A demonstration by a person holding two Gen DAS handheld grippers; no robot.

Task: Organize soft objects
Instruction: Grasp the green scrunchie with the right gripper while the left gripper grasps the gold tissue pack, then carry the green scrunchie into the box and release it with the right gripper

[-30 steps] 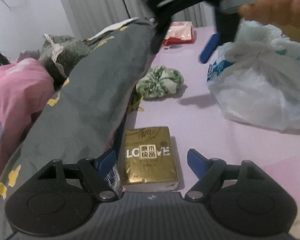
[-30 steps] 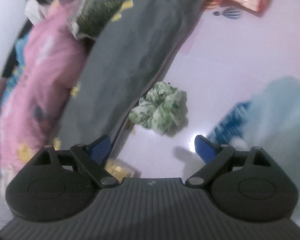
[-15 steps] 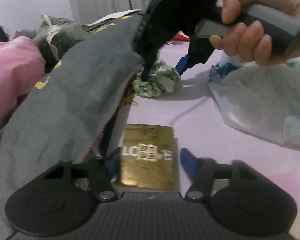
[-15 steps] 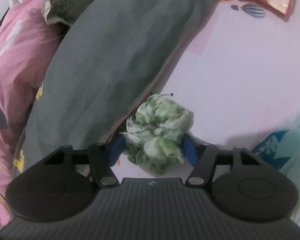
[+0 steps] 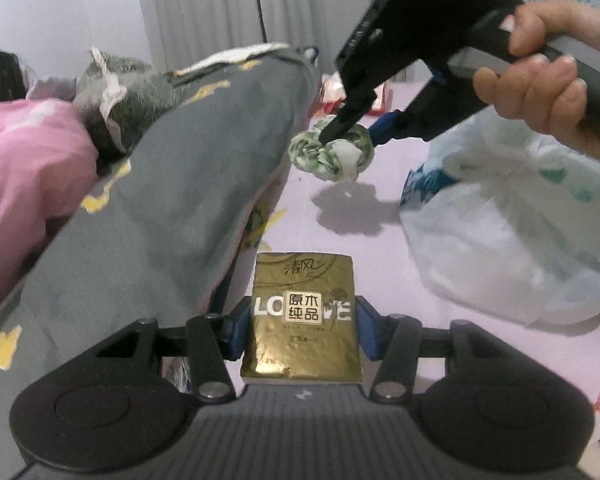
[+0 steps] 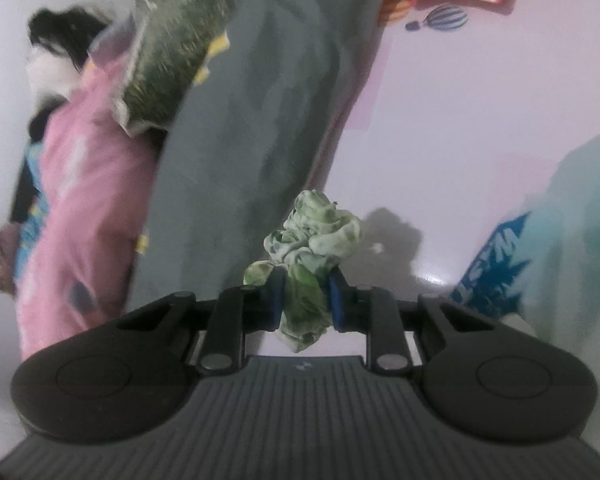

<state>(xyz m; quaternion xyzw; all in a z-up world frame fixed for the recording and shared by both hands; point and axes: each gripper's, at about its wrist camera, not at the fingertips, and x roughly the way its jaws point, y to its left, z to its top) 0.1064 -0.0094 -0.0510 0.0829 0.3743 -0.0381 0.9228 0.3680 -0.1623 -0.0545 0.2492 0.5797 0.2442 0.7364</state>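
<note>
Gripping gold tissue pack [image 5: 302, 320] at lower centre, left gripper [image 5: 300, 326] hiding its sides. Pinching green-and-white scrunchie [image 6: 310, 256], crumpled, mid-frame, in right gripper [image 6: 306, 300]; lower folds hidden, background blurring.

Green-and-white mottled scrunchie [image 5: 332, 152]; gold tissue pack [image 5: 302, 316] with white lettering and a cream label; black left tool [image 5: 300, 330] and black right tool [image 6: 306, 300], both with blue pads; grey quilt [image 5: 148, 208] dotted with yellow shapes; pink blanket [image 5: 24, 168]; pale lilac bed sheet [image 6: 480, 128] printed with a striped blue balloon; white plastic bag [image 5: 516, 232] with teal and blue print
</note>
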